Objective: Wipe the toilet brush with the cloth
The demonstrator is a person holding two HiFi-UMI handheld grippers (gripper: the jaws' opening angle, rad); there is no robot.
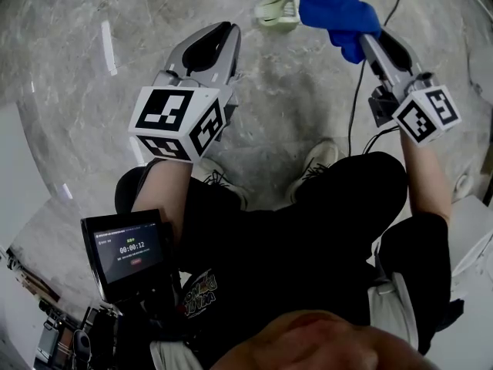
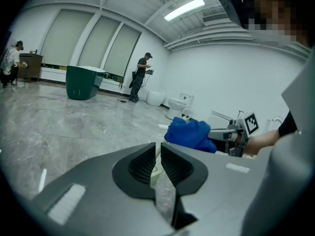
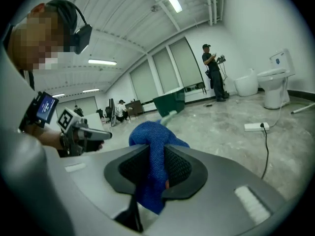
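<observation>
The small screen (image 1: 127,251) reads 00:00:12; the shirt print (image 1: 200,293) is too blurred to read.

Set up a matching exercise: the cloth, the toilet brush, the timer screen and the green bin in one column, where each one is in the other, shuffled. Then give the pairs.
Things
1. blue cloth
2. toilet brush
3. timer screen
4. green bin

Places
A. far across the room, standing on the floor
B. held at one end by the left gripper
C. worn on the person's left forearm
D. clamped in the right gripper

Pairs: 1-D, 2-B, 3-C, 4-A
</observation>
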